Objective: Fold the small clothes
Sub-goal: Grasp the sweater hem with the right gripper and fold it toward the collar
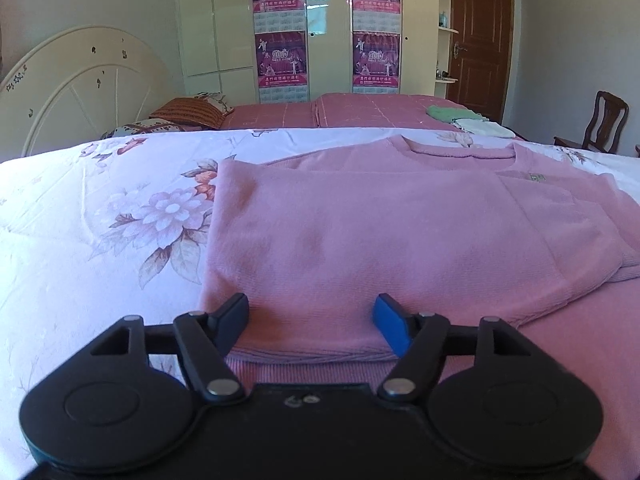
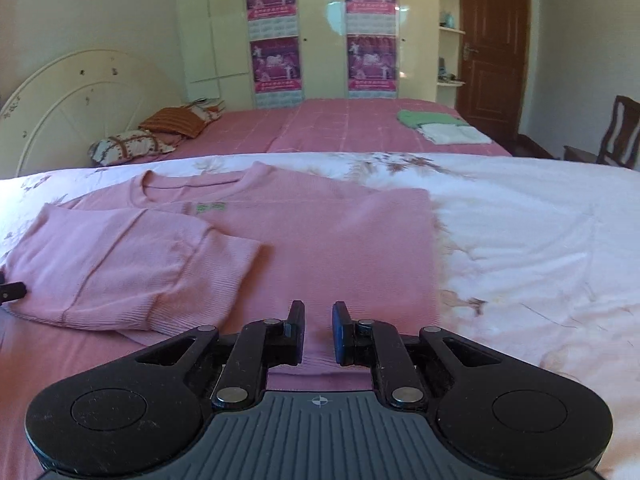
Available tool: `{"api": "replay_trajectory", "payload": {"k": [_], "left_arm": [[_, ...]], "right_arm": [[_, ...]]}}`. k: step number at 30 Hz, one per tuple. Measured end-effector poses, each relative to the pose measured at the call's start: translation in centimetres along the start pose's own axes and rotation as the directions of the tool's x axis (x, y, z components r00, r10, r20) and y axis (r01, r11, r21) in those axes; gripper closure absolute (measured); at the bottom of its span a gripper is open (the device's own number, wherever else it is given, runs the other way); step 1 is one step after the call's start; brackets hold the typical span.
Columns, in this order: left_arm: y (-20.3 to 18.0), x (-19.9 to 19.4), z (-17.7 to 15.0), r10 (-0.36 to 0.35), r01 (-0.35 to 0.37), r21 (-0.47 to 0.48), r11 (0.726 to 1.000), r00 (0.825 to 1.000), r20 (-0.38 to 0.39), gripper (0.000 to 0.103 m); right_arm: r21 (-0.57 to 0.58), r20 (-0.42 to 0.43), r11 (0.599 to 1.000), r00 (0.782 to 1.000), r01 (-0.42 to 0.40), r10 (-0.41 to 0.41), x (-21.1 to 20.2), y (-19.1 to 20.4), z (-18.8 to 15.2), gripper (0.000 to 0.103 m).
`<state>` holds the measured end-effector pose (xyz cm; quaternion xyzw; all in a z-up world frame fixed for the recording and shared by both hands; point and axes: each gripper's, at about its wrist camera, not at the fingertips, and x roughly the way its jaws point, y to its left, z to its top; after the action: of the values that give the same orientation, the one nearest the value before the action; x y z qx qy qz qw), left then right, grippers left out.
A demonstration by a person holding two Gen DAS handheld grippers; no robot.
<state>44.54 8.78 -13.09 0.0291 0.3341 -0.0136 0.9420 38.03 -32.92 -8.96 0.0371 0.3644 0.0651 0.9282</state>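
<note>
Pink sweater [image 1: 380, 232] on floral sheet [image 1: 100, 208], left gripper [image 1: 311, 320] wide apart and empty, right gripper [image 2: 318, 330] narrowly parted over its hem.

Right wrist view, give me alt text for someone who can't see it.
A pink sweater lies flat on a floral bedsheet, its left side and sleeve folded in over its front. The right tool sits low at the near hem, jaws narrowly apart with pink knit showing between them. Behind are a pink bed, pillows and a wardrobe.
</note>
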Motion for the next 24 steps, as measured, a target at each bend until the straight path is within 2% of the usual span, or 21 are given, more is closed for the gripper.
{"api": "replay_trajectory", "payload": {"k": [1,2,5,8,10,14,15,16,17,18,21,24], "left_arm": [[0.0,0.1,0.2,0.0,0.0,0.003,1.0,1.0,-0.006,0.033],[-0.2,0.1,0.4,0.005,-0.005,0.009,1.0,1.0,-0.013,0.033],[-0.6,-0.8,0.8,0.019,-0.018,0.01,1.0,1.0,-0.02,0.032],[-0.9,-3.2,0.0,0.041,-0.041,0.014,0.999,0.999,-0.015,0.021],[-0.9,-5.1,-0.9,0.076,-0.075,0.016,0.997,0.997,-0.022,0.015],[0.5,-9.4,-3.4,0.098,-0.101,-0.044,0.994,0.993,-0.072,0.014],[1.0,-10.5,-4.3,0.087,-0.093,-0.058,0.994,0.992,-0.095,0.017],[1.4,-11.5,-5.0,0.076,-0.085,-0.07,0.994,0.989,-0.123,0.027],[1.8,-12.5,-5.8,0.068,-0.081,-0.08,0.994,0.987,-0.146,0.033],[2.2,-13.6,-6.7,0.064,-0.08,-0.091,0.993,0.984,-0.167,0.038],[3.5,-16.3,-9.0,0.032,-0.062,-0.139,0.988,0.978,-0.208,0.038],[4.9,-18.2,-11.0,-0.041,-0.006,-0.199,0.98,0.971,-0.234,0.037]], "right_arm": [[0.019,-0.045,0.999,0.999,0.03,-0.029,0.4,-1.2,-0.4,0.091],[0.035,-0.064,0.999,0.998,0.015,-0.013,0.7,-2.2,-0.9,0.091],[0.065,-0.064,0.997,0.997,-0.029,0.033,-0.2,-3.2,-0.3,0.091],[0.125,0.01,0.989,0.997,-0.077,0.076,-2.3,-4.2,0.1,0.091],[0.147,0.004,0.985,0.996,-0.09,0.09,-3.1,-4.9,-0.1,0.09],[0.171,-0.025,0.976,0.99,-0.132,0.138,-5.7,-6.6,-1.8,0.088],[0.176,-0.037,0.974,0.988,-0.14,0.148,-6.3,-7.0,-2.3,0.076],[0.185,-0.048,0.972,0.986,-0.146,0.157,-7.2,-7.3,-3.0,0.049],[0.195,-0.051,0.969,0.985,-0.151,0.164,-8.2,-7.6,-3.7,0.04],[0.203,-0.058,0.965,0.982,-0.165,0.18,-9.2,-8.0,-4.4,0.039],[0.249,-0.089,0.953,0.976,-0.171,0.198,-12.4,-8.9,-6.6,0.039],[0.366,-0.084,0.902,0.958,-0.227,0.275,-15.9,-10.2,-8.9,0.039]]}}
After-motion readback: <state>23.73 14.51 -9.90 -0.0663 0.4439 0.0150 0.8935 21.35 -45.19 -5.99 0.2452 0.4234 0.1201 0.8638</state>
